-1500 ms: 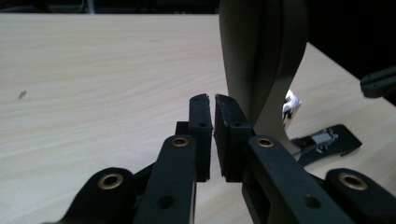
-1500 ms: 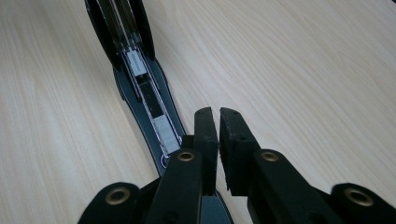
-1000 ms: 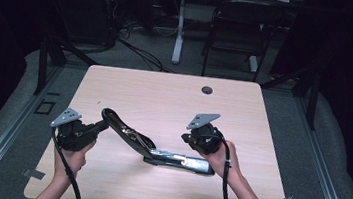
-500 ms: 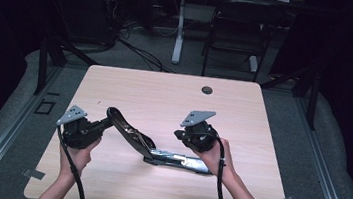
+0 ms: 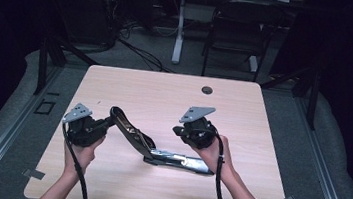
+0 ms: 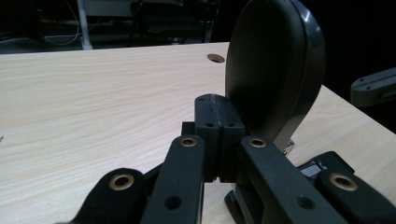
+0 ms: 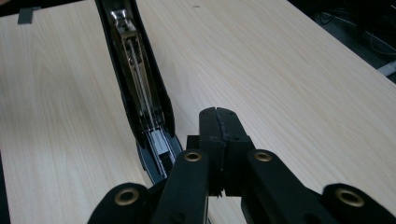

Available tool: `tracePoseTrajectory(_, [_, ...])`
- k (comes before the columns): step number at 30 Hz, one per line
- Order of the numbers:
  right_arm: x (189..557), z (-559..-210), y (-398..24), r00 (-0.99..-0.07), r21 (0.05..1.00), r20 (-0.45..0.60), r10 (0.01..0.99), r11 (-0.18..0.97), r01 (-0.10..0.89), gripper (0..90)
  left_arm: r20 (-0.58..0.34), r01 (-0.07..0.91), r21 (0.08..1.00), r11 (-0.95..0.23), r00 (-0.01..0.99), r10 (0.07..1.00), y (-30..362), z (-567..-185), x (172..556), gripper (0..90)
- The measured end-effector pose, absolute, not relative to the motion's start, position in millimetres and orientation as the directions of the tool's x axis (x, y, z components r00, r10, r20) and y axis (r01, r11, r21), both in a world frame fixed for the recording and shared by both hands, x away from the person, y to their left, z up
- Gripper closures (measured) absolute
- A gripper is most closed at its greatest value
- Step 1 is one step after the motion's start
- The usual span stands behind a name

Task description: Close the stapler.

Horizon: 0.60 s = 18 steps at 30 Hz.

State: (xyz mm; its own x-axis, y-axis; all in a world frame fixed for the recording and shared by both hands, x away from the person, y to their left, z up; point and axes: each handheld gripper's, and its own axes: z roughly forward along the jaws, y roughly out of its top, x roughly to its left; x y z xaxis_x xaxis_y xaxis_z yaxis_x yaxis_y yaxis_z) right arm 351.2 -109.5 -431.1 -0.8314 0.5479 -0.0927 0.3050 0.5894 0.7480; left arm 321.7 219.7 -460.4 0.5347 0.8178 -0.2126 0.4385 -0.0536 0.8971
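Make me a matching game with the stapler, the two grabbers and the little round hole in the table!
Things:
1. stapler
2. left gripper
3. right gripper
4. round hole

Places or states:
A. at the table's far edge
B. swung wide open, staple channel showing
C. jaws shut, tips by the raised black stapler arm
D. jaws shut, above the stapler's metal base

Pairs: 1-B, 2-C, 3-D, 4-A

A pale wooden table point(image 5: 165, 93) carries an opened black stapler point(image 5: 158, 150).
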Motion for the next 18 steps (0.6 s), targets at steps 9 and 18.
tracePoseTrajectory(9, [350.5, -426.4, -108.8, -0.821, 0.76, -0.107, 0.561, 0.579, 0.297, 90.0, -0.214, 0.425, 0.904, -0.046, 0.542, 0.812, 210.4, -459.6, 324.4, 90.0])
tracePoseTrajectory(18, [349.8, -431.2, -102.8, -0.827, 0.768, -0.078, 0.556, 0.563, 0.306, 90.0, -0.22, 0.421, 0.906, -0.041, 0.551, 0.805, 207.3, -461.7, 323.8, 90.0])
